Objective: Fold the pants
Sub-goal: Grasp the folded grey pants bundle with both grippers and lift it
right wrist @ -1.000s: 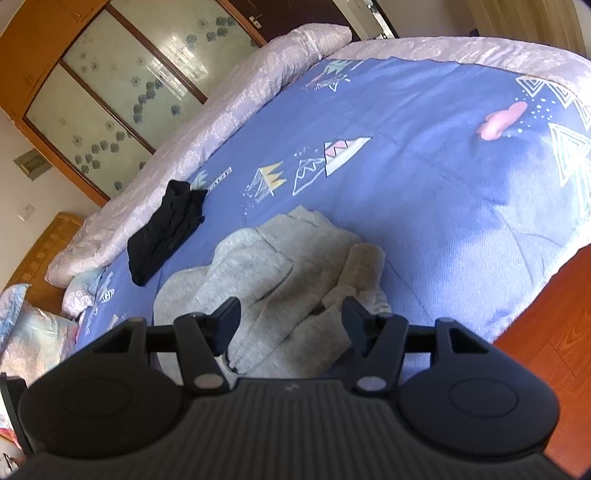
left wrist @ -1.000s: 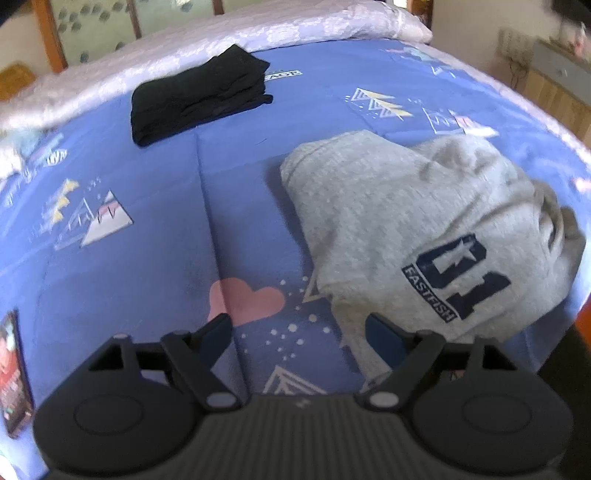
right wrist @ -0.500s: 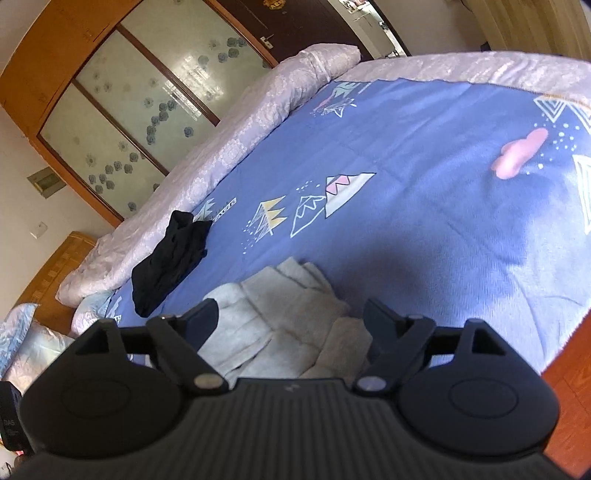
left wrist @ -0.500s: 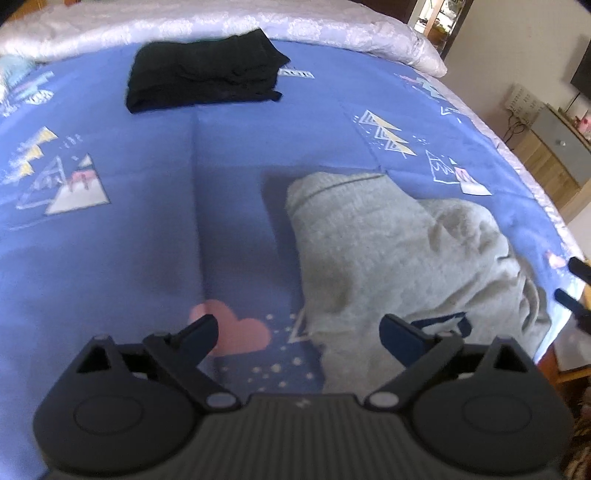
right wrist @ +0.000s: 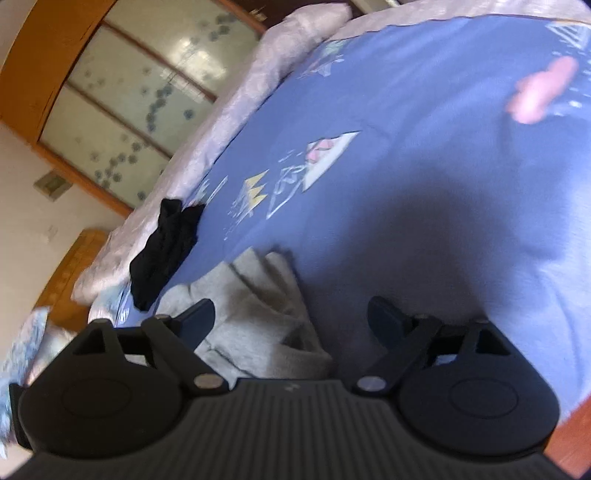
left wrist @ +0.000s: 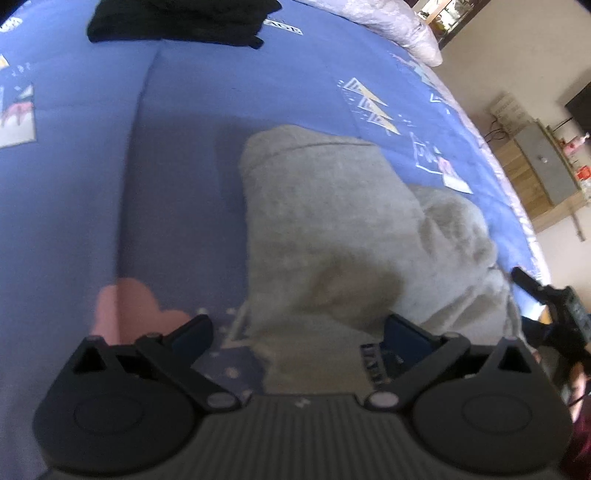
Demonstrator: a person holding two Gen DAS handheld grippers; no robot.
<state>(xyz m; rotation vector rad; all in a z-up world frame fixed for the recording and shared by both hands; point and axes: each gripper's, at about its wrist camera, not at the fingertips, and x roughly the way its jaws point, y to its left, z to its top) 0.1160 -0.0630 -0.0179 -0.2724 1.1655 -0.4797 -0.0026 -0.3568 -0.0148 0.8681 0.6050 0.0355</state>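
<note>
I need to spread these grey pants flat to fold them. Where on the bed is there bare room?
Bare blue bedspread lies left of the grey pants, up to the black folded clothes. In the right wrist view, another wide patch opens beyond the pants toward the pink cloud print. It is crowded at the near edge, where the pants bunch.

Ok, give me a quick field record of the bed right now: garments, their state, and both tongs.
surface: blue patterned bedspread
target garment: grey sweatpants, crumpled in a heap, not yet laid flat
print: dark lettering on the grey fabric, mostly hidden behind the left tongs
other garment: black folded clothing, apart from the grey heap, near the far edge of the bed
left tongs: open, over the near edge of the grey heap, nothing gripped
right tongs: open, over the heap's edge, nothing gripped
image quality: both views motion-blurred
</note>
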